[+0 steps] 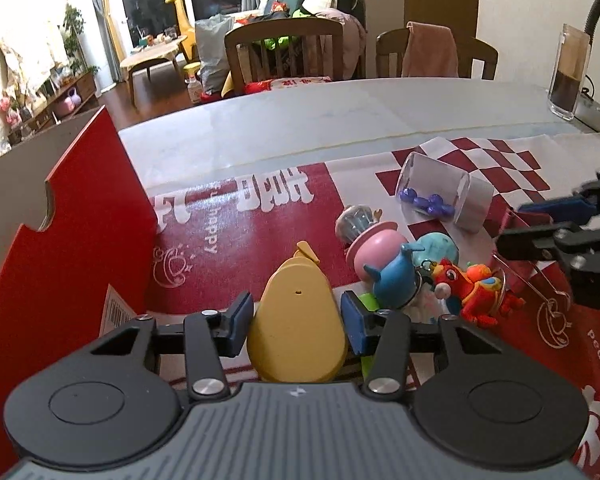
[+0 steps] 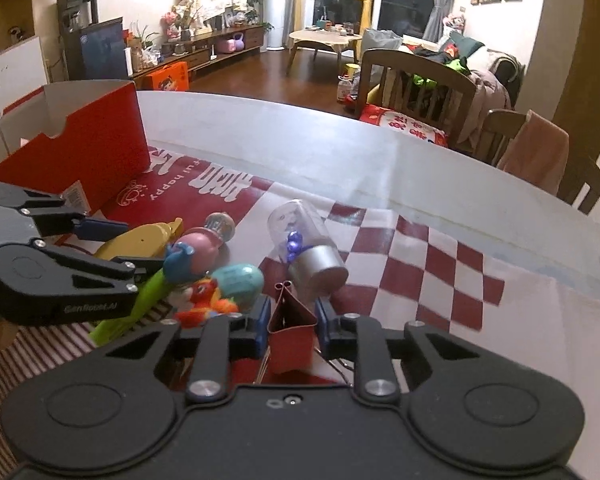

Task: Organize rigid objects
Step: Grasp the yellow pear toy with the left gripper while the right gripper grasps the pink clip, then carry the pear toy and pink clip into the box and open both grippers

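Observation:
My left gripper (image 1: 296, 312) is shut on a yellow pear-shaped toy (image 1: 296, 328); it also shows in the right wrist view (image 2: 140, 240). My right gripper (image 2: 290, 320) has its pads on both sides of a dark red binder clip (image 2: 290, 340); whether it grips the clip is unclear. It shows at the right of the left wrist view (image 1: 540, 224). Beside them lie a pink and blue figure (image 1: 380, 252), a teal egg (image 2: 238, 280), a red-orange horse toy (image 1: 468, 288), a green toy (image 2: 140, 308) and a clear capsule with purple beads (image 1: 436, 196).
A red cardboard box (image 2: 80, 140) stands open at the left on the red and white cloth (image 1: 260, 220). A tall glass (image 1: 568, 72) stands at the far right of the white table (image 1: 340, 120). Wooden chairs (image 1: 284, 52) stand behind.

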